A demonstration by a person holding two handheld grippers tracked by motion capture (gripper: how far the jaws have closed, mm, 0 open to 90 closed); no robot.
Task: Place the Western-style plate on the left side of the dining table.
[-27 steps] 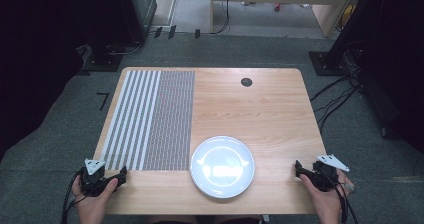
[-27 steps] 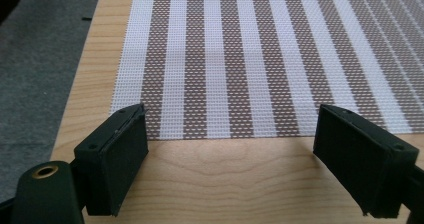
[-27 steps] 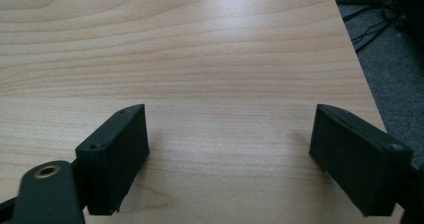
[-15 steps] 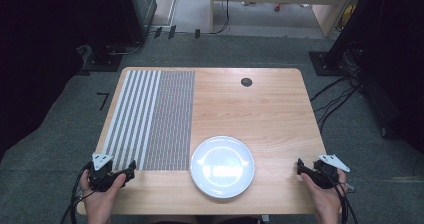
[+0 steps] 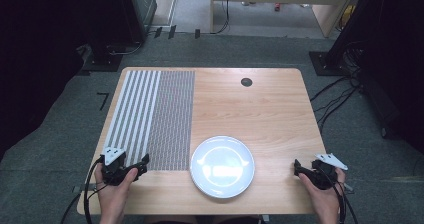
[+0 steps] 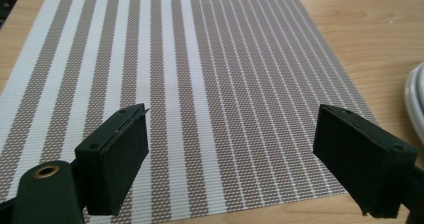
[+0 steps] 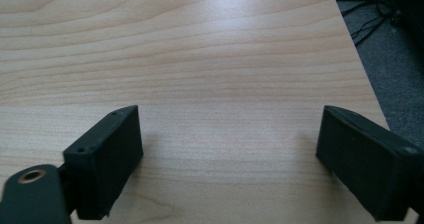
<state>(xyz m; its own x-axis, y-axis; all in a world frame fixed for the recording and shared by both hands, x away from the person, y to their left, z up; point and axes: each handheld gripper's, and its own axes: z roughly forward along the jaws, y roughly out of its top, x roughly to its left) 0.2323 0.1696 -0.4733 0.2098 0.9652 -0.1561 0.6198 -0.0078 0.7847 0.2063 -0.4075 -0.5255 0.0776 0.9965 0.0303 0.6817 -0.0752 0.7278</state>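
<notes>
At the worktop's (image 5: 260, 109) near edge, your left hand-held gripper (image 6: 235, 154) and right hand-held gripper (image 7: 230, 159) gape wide, empty; nothing begun, so next pick the placemat (image 6: 190, 84) or plate (image 5: 222, 166).

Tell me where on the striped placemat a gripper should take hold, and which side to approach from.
Probably the near edge of the striped placemat, approached low from the person's side. It lies flat on the table, so only an edge offers anything to pinch. The left gripper already sits at that edge with jaws wide open; in the left gripper view the near right corner lies bare, clear of the white plate.
</notes>
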